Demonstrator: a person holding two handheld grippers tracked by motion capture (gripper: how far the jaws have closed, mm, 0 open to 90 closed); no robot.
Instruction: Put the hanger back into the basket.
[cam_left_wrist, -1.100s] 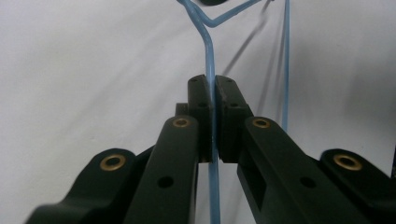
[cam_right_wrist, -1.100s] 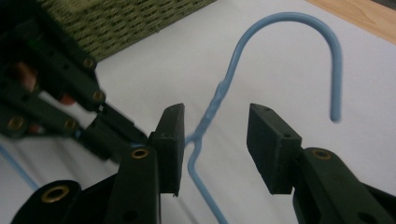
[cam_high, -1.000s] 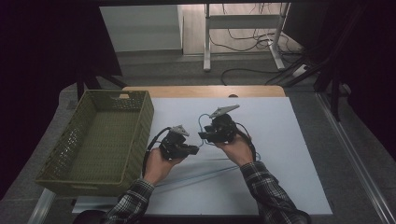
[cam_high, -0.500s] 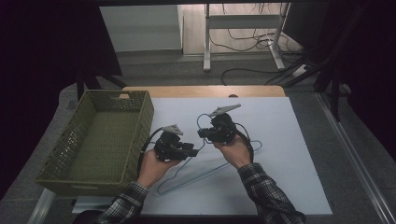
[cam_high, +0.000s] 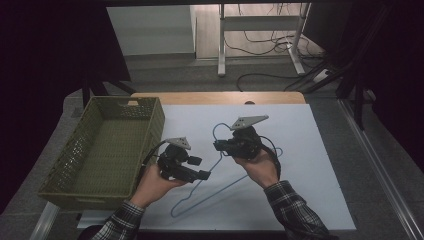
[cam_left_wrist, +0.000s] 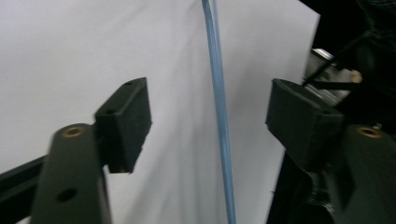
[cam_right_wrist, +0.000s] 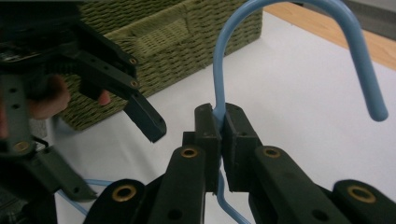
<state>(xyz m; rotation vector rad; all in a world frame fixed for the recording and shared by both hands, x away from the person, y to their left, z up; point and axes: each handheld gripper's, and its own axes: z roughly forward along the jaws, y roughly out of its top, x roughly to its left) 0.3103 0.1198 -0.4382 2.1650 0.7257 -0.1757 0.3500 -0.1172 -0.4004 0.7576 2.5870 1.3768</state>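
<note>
Now my right gripper (cam_high: 218, 145) is squeezed tight on the neck of the blue hanger (cam_high: 220, 187), just under its hook. In the right gripper view the two black fingers (cam_right_wrist: 208, 133) press flat on the thin blue wire from both sides, and the hook curls up and over to the right above them. My right hand holds the hanger near the middle of the white desk (cam_high: 310, 200). The wire runs from there down toward me and to the left. I cannot tell if its near end touches the desk.

My left gripper (cam_high: 204, 175) is open. Its fingers (cam_left_wrist: 126, 123) have just been spreading apart. In the left gripper view the blue wire runs between them, but neither finger touches it. This gripper is near me, left of my right gripper, and its fingers point right at the wire.

The green woven basket (cam_high: 65, 187) sits on the left side of the desk, just beside my left hand (cam_high: 157, 186).
</note>
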